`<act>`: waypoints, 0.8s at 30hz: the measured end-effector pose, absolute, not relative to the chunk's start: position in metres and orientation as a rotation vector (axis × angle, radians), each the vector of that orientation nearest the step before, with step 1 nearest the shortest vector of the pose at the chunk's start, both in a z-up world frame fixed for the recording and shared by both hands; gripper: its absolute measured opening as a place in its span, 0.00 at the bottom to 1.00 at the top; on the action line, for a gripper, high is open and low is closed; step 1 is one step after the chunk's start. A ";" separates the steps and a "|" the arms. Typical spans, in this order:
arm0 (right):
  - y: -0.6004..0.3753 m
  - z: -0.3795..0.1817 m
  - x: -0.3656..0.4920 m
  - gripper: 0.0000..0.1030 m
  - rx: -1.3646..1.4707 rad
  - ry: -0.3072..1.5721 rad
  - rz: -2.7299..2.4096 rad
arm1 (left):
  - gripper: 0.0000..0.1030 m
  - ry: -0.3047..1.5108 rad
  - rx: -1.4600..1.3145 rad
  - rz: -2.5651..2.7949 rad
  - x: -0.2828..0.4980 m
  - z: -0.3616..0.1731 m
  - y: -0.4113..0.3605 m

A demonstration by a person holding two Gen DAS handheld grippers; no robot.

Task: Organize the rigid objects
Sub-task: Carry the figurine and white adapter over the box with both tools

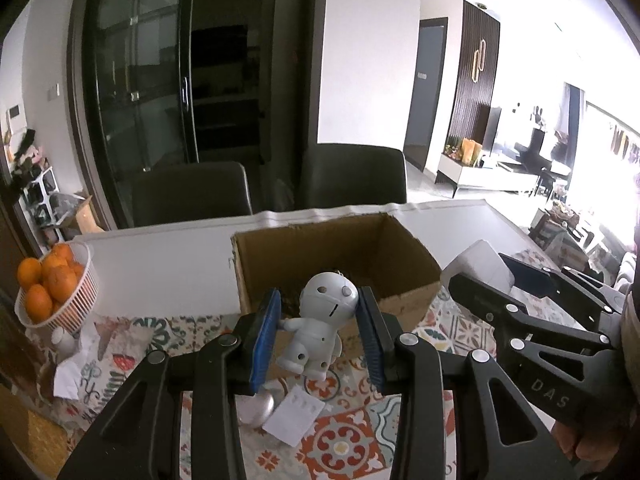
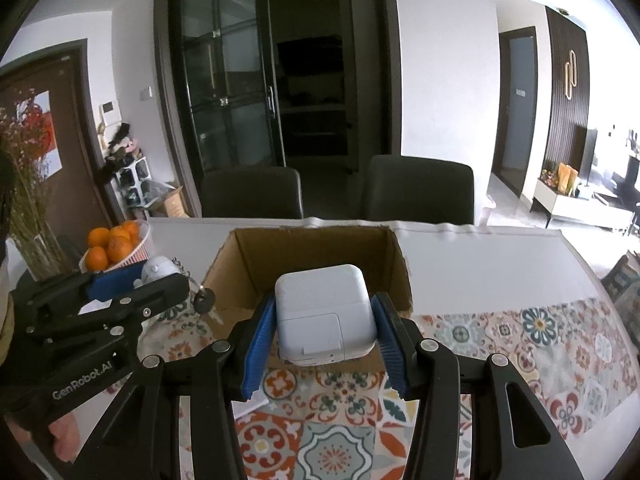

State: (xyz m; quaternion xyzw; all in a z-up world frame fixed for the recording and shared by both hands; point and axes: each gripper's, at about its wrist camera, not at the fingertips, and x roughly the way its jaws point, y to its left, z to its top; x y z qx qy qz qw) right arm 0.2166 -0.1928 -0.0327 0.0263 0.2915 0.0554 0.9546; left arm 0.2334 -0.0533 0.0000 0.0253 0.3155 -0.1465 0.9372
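My left gripper is shut on a small white robot figurine, which tilts between the blue pads above the patterned tablecloth. A key ring with keys hangs from the figurine. My right gripper is shut on a white square power adapter, held just in front of the open cardboard box. In the left wrist view the right gripper with the adapter hovers right of the box. The left gripper appears left of the box in the right wrist view.
A white basket of oranges stands at the table's left, with a glass vase of dried flowers beside it. On the cloth lie a white card, a round silver thing and crumpled paper. Two dark chairs stand behind the table.
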 end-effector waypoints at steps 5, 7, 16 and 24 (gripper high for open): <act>-0.196 -0.025 0.231 0.48 0.072 0.600 0.117 | 0.37 0.632 0.049 -0.289 0.245 0.011 -0.054; -0.197 -0.022 0.237 0.48 0.079 0.601 0.120 | 0.37 0.629 0.048 -0.284 0.251 0.015 -0.054; -0.201 -0.003 0.267 0.48 0.066 0.599 0.104 | 0.37 0.664 0.025 -0.279 0.282 0.025 -0.053; -0.201 0.001 0.293 0.48 0.038 0.635 0.094 | 0.37 0.730 0.034 -0.268 0.310 0.021 -0.056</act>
